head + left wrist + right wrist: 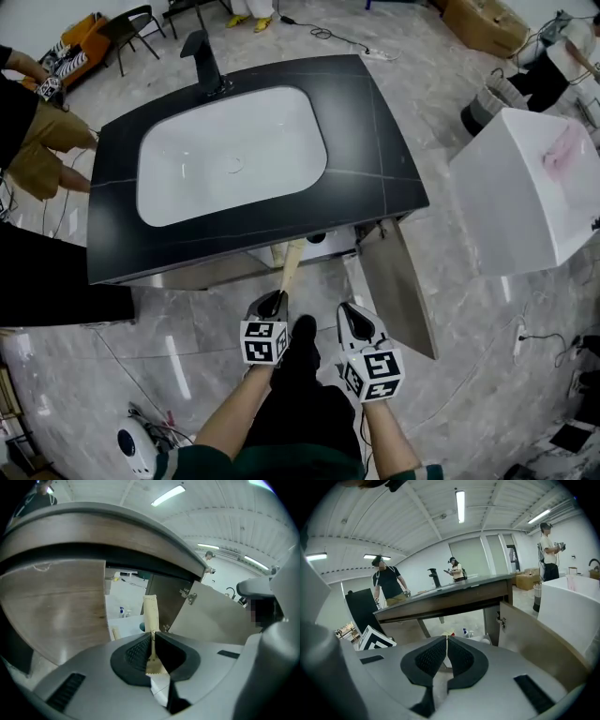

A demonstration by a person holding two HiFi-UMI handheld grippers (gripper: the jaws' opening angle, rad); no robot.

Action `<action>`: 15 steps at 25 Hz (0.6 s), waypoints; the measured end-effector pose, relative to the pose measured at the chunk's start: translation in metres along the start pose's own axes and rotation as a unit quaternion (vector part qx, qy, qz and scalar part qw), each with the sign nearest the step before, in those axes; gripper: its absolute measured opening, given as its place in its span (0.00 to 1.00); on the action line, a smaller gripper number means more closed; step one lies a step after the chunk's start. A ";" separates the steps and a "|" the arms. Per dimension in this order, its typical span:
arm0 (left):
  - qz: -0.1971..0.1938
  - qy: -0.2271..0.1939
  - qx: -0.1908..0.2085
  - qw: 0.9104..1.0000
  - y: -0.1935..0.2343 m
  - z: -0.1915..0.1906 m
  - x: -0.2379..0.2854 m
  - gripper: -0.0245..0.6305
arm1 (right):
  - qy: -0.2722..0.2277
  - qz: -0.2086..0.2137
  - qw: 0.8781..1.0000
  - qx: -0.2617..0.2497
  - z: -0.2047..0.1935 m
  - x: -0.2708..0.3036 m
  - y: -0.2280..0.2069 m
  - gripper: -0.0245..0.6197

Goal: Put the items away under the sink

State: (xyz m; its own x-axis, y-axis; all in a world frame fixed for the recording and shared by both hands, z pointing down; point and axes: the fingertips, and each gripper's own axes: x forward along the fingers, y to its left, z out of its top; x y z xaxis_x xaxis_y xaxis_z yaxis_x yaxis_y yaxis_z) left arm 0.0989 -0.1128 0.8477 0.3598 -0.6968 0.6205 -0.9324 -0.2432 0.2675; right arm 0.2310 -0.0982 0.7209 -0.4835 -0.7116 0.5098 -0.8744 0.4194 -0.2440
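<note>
Grey stone floor surrounds the sink cabinet [253, 234]; its door [398, 281] stands open at the front right corner.

Head view: both forearms reach forward and down. The left claw [274, 302] aims a beige packet [291, 262] at the opening.

Left gripper view: the claw pinches the packet's lower end, so the packet may buckle against the front edge.

Right gripper view: the right claw [446, 651] is pressed together and empty, and may knock the door.

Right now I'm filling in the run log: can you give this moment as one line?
left tongs: shut on beige strip | right tongs: shut, empty | cabinet door: open
</note>
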 end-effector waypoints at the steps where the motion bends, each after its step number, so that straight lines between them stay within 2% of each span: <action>1: 0.004 -0.004 0.001 1.000 0.004 -0.004 0.014 0.09 | -0.004 -0.001 1.000 -0.003 -0.008 0.012 -0.007 0.10; 8: 0.029 -0.027 0.009 0.999 0.035 -0.031 0.118 0.09 | -0.032 0.002 0.999 -0.019 -0.057 0.090 -0.057 0.10; 12: 0.042 -0.040 -0.005 0.998 0.053 -0.049 0.172 0.09 | -0.046 0.003 0.998 -0.036 -0.088 0.131 -0.079 0.10; 15: 0.056 -0.042 -0.031 0.997 0.071 -0.071 0.213 0.10 | -0.049 0.000 0.998 -0.039 -0.117 0.166 -0.100 0.10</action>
State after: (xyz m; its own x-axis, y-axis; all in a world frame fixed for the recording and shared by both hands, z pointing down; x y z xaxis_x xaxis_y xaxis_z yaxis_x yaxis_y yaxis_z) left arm 0.1115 -0.2309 1.0518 0.2460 -0.7727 0.5852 -0.9618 -0.1201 0.2459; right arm 0.2432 -0.1925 0.9268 -0.4890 -0.7613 0.4259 -0.8702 0.4594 -0.1781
